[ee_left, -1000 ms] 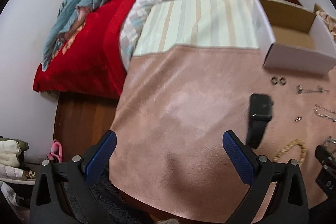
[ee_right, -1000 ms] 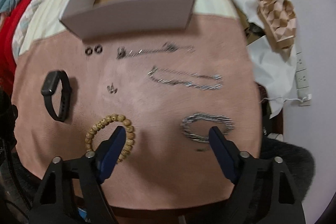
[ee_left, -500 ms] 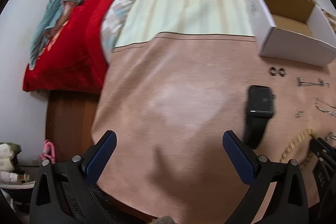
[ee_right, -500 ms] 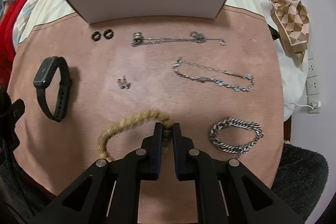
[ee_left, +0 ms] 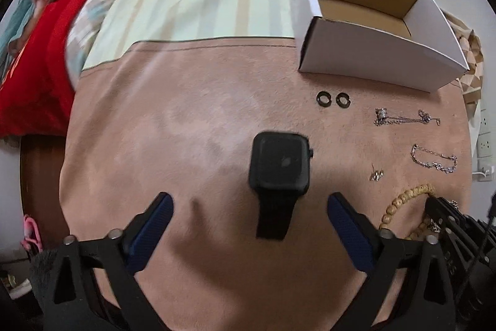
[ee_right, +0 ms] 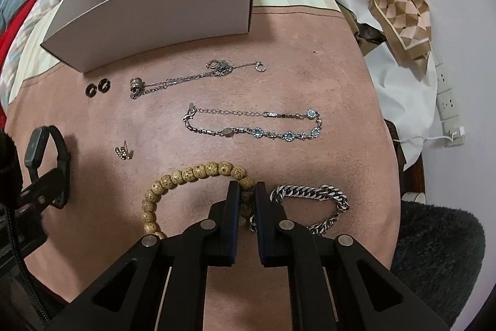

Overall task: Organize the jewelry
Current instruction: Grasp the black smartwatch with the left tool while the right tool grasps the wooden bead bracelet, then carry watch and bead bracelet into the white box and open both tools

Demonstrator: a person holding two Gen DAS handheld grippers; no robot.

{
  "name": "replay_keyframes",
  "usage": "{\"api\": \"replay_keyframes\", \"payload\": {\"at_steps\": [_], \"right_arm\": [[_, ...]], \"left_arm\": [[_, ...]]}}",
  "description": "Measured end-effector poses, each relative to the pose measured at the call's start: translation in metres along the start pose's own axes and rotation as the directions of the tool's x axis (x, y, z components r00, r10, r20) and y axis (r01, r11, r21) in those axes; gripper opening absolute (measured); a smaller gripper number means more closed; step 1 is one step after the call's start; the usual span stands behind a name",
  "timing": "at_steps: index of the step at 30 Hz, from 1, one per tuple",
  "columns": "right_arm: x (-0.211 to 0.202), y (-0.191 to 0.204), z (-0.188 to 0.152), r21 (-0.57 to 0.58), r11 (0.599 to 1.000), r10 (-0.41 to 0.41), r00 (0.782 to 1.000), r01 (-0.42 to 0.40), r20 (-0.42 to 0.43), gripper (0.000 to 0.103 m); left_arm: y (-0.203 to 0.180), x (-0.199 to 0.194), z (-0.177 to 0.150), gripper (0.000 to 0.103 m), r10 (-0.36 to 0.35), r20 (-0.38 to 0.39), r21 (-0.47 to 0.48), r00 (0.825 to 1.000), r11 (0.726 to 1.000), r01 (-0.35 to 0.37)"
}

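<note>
Closing slightly, the wide-spread left gripper (ee_left: 249, 217) now straddles the black square-faced smartwatch (ee_left: 279, 165) on the pink suede cloth (ee_left: 173, 126) — strap running toward it — while the right gripper (ee_right: 247, 196) pinches the tan wooden bead bracelet (ee_right: 198, 171).

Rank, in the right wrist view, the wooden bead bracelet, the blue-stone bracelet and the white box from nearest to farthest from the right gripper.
1. Wooden bead bracelet: pinched in the right gripper.
2. Blue-stone bracelet: mid-cloth, beyond the beads.
3. White box: far edge, upper left.
</note>
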State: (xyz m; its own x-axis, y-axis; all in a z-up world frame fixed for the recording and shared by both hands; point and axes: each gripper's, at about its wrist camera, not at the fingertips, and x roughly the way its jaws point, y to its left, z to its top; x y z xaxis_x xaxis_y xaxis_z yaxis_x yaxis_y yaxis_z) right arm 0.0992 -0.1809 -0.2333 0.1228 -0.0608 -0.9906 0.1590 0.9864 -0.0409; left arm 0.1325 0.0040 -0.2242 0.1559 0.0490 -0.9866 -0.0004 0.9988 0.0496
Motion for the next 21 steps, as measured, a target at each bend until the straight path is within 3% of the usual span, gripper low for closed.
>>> {"api": "replay_keyframes", "payload": {"at_steps": [4,6,8,21], "right_arm": [[0.004,-0.005,0.005,0.010,1.000,0.016,1.000,-0.016,-0.017,0.011],[0.003,-0.003,0.005,-0.002,1.000,0.011,1.000,-0.011,-0.020,0.012],[0.003,-0.003,0.006,-0.010,1.000,0.007,1.000,-0.007,-0.017,0.012],[0.003,-0.005,0.007,-0.002,0.999,0.041,0.999,-0.041,0.000,0.010]], "left_arm": [[-0.003,0.005,0.007,0.048,0.003,0.008,0.023,1.000,1.000,-0.003],[-0.003,0.005,0.008,0.036,-0.018,0.023,0.030,1.000,0.999,0.017],[-0.006,0.003,0.008,0.017,-0.023,0.036,0.043,0.999,0.999,0.021],[-0.018,-0.018,-0.001,0.016,0.001,0.093,0.073,0.996,0.997,-0.008]]}}
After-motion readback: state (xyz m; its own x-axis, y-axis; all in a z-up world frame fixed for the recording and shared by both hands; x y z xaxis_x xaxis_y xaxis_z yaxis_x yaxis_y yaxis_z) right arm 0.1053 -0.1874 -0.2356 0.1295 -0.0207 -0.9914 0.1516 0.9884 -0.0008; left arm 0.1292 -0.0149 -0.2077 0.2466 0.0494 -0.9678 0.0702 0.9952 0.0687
